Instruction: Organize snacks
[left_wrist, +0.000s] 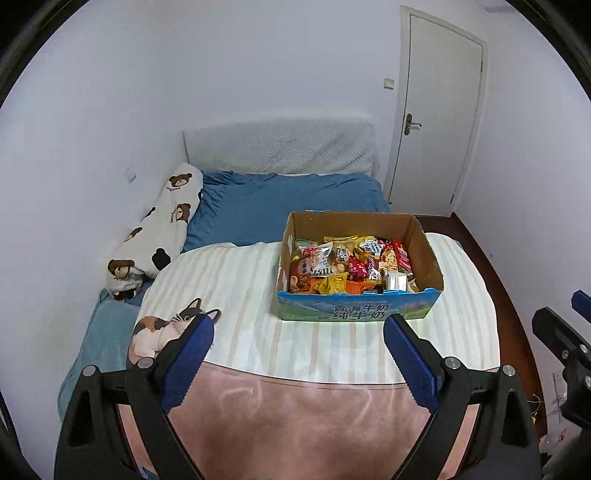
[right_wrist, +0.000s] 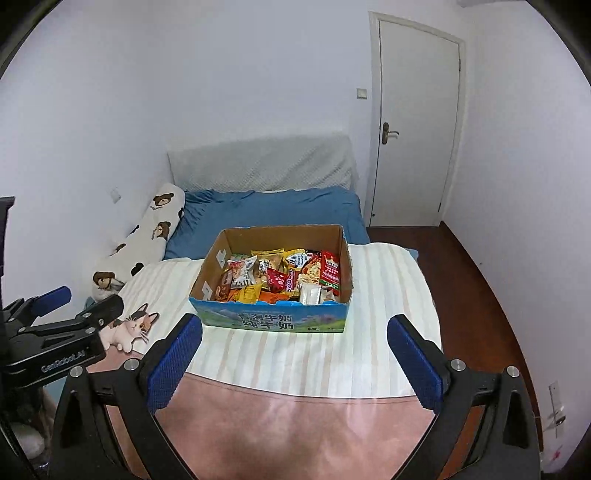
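- Black two-finger left gripper (left_wrist: 298, 334) with blue ribbed pads fills the bottom of the left wrist view; its jaws stand wide apart with nothing between them.
- Matching black right gripper (right_wrist: 294, 334) fills the bottom of the right wrist view, jaws likewise spread and empty.
- Beneath both lies a glossy pink-brown surface (left_wrist: 295, 424) at lower centre, meeting a cream cloth with pale stripes (left_wrist: 236, 295) that runs up to mid-frame.
- At the cloth's left edge sits a small calico cat figure (left_wrist: 155, 332), partly behind the left pad in the left wrist view.
- On the striped cloth, right of centre, stands an open cardboard box with a blue printed front panel (left_wrist: 354, 310); its long axis runs left to right across the frame, the printed long side facing the cameras, the opening facing up.
- Inside lies a heap of mixed snack packets in red, yellow, orange and white wrappers (left_wrist: 351, 266), filling the box floor.
- Bare striped cloth lies open left of the box and in front of it; on the right the cloth edge is near the box, with dark red-brown wooden floor (right_wrist: 480, 288) beyond.
- Behind the box a blue bedsheet (left_wrist: 266, 206) stretches to a grey quilted headboard (left_wrist: 280, 147).
- A white bolster pillow printed with brown bears (left_wrist: 159, 229) lies along the left wall.
- White walls close the room, with a closed white door (left_wrist: 439, 110) at upper right.
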